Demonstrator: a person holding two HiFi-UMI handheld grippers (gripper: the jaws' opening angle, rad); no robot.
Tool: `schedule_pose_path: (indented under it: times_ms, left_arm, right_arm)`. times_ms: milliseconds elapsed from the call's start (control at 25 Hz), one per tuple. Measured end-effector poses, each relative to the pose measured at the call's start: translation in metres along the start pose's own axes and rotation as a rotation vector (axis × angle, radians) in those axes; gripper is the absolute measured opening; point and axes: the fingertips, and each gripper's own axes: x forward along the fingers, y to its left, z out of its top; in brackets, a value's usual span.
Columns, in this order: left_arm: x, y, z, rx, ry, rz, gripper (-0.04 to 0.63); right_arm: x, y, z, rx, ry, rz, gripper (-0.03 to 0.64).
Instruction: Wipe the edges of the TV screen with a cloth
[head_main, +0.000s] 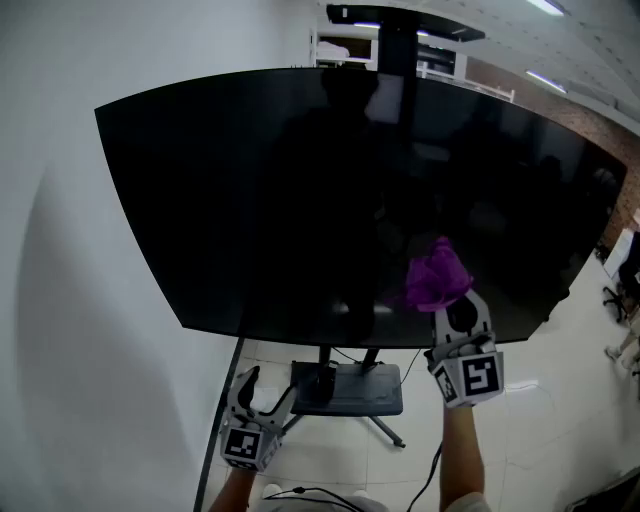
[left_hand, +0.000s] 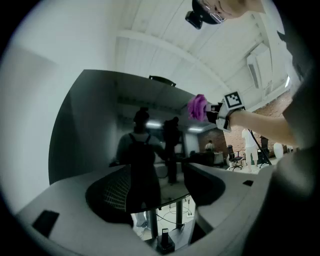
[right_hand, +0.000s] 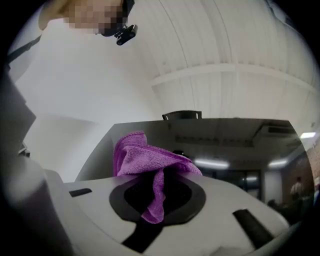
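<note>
Right hand-held gripper grasping purple cloth at TV screen's 5 o'clock; left hand-held gripper released, empty, 7 o'clock.

Bright ceiling strip lights glare off the dark TV screen; fisheye edges.

It looked like an open office: a large TV screen on a floor stand, white floor tiles, ceiling strip lights, a brick wall and office chairs.
</note>
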Motion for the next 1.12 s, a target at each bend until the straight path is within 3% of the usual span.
schedule_pose_path:
  times_ms: [160, 320, 680, 920, 1120]
  left_arm:
    - [-0.009, -0.004, -0.002, -0.017, 0.003, 0.004, 0.314]
    - [-0.016, 0.000, 0.000, -0.016, 0.004, 0.020, 0.314]
    - [-0.025, 0.026, -0.007, 0.058, -0.002, 0.062, 0.314]
    - [-0.028, 0.032, 0.004, 0.019, -0.013, 0.106, 0.314]
    - [-0.017, 0.025, -0.010, 0.062, 0.008, 0.056, 0.314]
  right_arm:
    - [0.043, -0.018, 0.063, -0.146, -0.078, 0.027, 0.049]
    - [0.095, -0.018, 0.107, -0.321, -0.027, 0.046, 0.049]
    - [0.212, 0.003, 0.207, -0.633, -0.083, 0.108, 0.049]
    - [0.267, 0.022, 0.208, -0.825, 0.060, 0.225, 0.051]
    - [0.261, -0.011, 0.199, -0.773, 0.143, 0.232, 0.054]
